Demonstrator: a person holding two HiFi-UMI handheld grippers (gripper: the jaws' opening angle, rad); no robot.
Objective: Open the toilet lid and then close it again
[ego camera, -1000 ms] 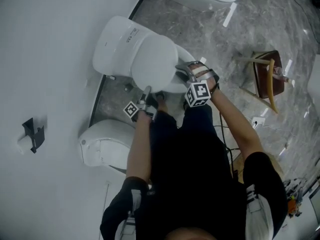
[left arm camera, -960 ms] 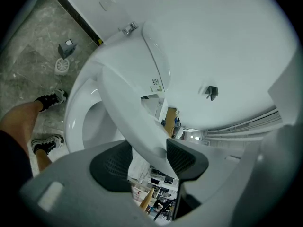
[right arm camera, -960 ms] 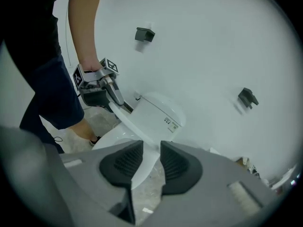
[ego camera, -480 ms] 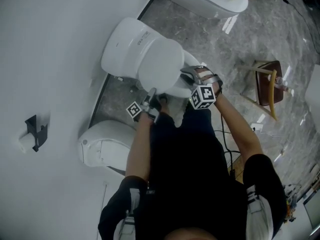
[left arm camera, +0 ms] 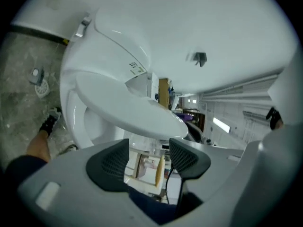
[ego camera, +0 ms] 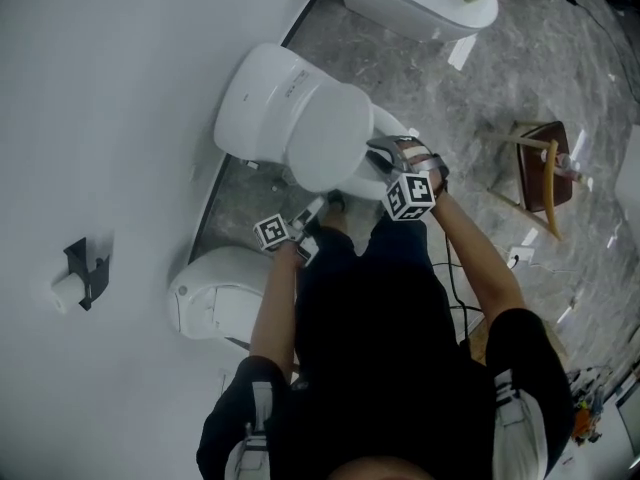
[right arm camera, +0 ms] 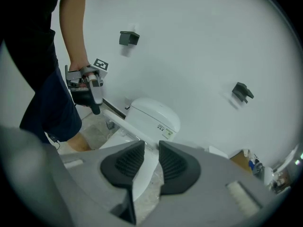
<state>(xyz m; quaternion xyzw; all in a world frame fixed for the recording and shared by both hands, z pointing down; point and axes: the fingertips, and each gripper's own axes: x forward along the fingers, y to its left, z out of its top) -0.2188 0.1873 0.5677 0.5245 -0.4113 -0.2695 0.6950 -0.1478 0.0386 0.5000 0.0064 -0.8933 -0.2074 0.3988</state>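
The lid (ego camera: 330, 133) is held part-raised over the bowl (left arm camera: 71, 117) and is not yet leaned back against the tank (ego camera: 262, 93). Its front rim is clamped between the pads of the right gripper (right arm camera: 151, 151), whose jaws have been closed a little further within the last second. The thin white edge is seen running straight into the narrow gap.

The left gripper (left arm camera: 149, 150) is spread wide, its jaws having just been opened further. Nothing is caught between them: only the far room is seen through the gap, and the lid's rim is just above the pads and apart from them. A second ago its tips were set against the lid's near edge in the head view. Now it is drawn back, near the rim but not touching.

The load is thus judged to be handed over, with the lid borne by the right gripper alone. The opening half is judged under way but unfinished, as the lid must yet be swung up to the tank before it is lowered again. Care is called for, since a thin, smooth rim may be lost from a single grip and the lid dropped on the bowl.
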